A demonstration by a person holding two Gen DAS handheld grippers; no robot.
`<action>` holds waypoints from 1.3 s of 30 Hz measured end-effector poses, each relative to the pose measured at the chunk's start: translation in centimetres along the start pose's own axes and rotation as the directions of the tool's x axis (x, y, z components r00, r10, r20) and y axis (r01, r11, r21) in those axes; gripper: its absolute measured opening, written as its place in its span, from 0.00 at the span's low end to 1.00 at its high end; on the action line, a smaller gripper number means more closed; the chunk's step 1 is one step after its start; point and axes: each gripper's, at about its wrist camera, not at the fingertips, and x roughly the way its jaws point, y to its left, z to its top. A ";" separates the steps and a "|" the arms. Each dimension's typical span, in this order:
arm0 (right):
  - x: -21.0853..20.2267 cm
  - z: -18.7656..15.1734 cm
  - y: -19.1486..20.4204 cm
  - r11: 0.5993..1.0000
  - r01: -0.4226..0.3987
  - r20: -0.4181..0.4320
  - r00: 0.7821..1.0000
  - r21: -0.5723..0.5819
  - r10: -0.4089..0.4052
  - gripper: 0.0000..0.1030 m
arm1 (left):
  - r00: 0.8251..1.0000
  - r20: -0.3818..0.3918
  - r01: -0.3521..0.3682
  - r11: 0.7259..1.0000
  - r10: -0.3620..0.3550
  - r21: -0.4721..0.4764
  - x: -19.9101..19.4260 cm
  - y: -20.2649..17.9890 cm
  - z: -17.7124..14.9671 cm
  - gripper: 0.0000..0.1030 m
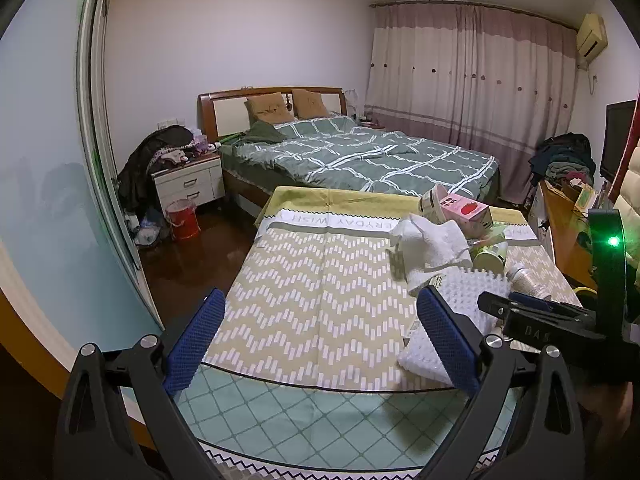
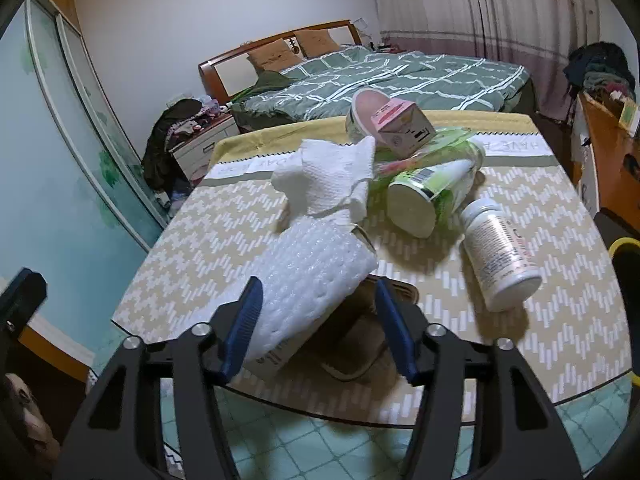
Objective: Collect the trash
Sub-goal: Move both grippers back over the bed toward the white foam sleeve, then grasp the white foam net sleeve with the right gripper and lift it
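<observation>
Trash lies on a table with a zigzag cloth (image 2: pixel 192 252): a crumpled white paper towel (image 2: pixel 332 180), a green-and-white cup on its side (image 2: pixel 424 204), a white pill bottle (image 2: pixel 500 252), a pink carton (image 2: pixel 400 128) and a sheet of white bubble wrap (image 2: pixel 308 264). My right gripper (image 2: pixel 318 284) straddles the near end of the bubble wrap, which leans on the left pad; the right pad stands clear of it, over something brown underneath. My left gripper (image 1: pixel 320 294) hangs wide open over bare cloth, left of the bubble wrap (image 1: pixel 468 292) and my right gripper (image 1: pixel 504 308).
Beyond the table are a bed (image 1: pixel 360 156), a cluttered nightstand (image 1: pixel 188 184) and a red bucket (image 1: pixel 184 220) on the floor. Sliding wardrobe doors (image 1: pixel 48 160) run along the left. A wooden desk (image 2: pixel 604 148) and a yellow-rimmed dark object (image 2: pixel 624 244) stand at the right.
</observation>
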 end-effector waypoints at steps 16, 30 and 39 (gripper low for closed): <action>-3.0 1.2 0.2 0.998 -0.059 0.100 0.993 -0.012 0.060 0.03 | 1.000 -0.007 0.004 1.000 -0.004 0.006 0.4 -0.8 -0.4 0.92; -11.2 2.7 -2.4 1.000 -0.026 0.295 0.955 -0.001 0.025 0.03 | 1.000 -0.011 0.026 0.999 -0.026 0.024 0.4 -2.1 -0.4 0.92; -14.6 2.7 -9.5 0.988 0.109 0.339 0.930 0.111 -0.141 0.03 | 0.997 -0.016 0.074 0.996 -0.074 0.045 0.9 -4.8 -0.3 0.92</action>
